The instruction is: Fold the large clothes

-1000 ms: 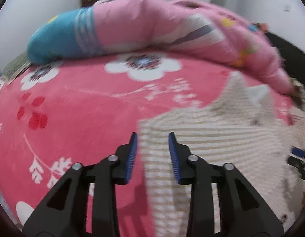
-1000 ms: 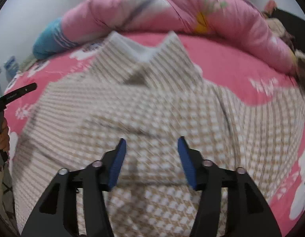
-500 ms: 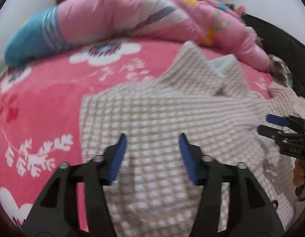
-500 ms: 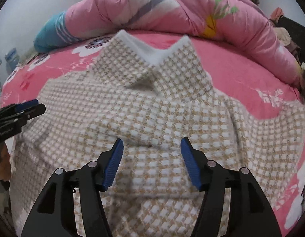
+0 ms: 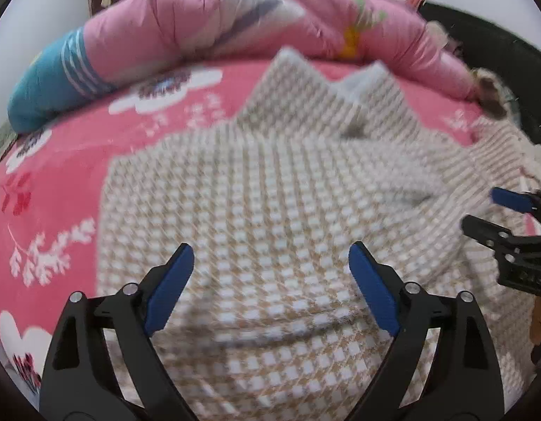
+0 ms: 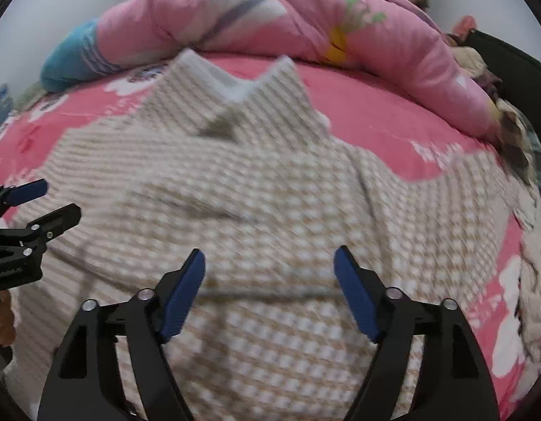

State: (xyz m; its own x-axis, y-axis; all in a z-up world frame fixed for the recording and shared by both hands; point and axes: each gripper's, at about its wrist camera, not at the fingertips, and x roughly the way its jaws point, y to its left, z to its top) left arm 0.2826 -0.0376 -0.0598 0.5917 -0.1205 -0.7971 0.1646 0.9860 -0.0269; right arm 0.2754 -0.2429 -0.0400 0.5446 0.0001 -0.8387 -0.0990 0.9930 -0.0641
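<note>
Lying spread on the bed (image 5: pixel 60 175), the checked shirt (image 5: pixel 277 210) had its collar (image 6: pixel 235 84) toward the rolled pink quilt (image 6: pixel 270 17) at the far side. The left gripper (image 5: pixel 270 280) and right gripper (image 6: pixel 268 287) hung side by side above the shirt's near part, each showing at the edge of the other's view. Both pairs of jaws had just been opening and stood wide apart, with only cloth below them and nothing clamped between their blue pads (image 5: pixel 170 287).
</note>
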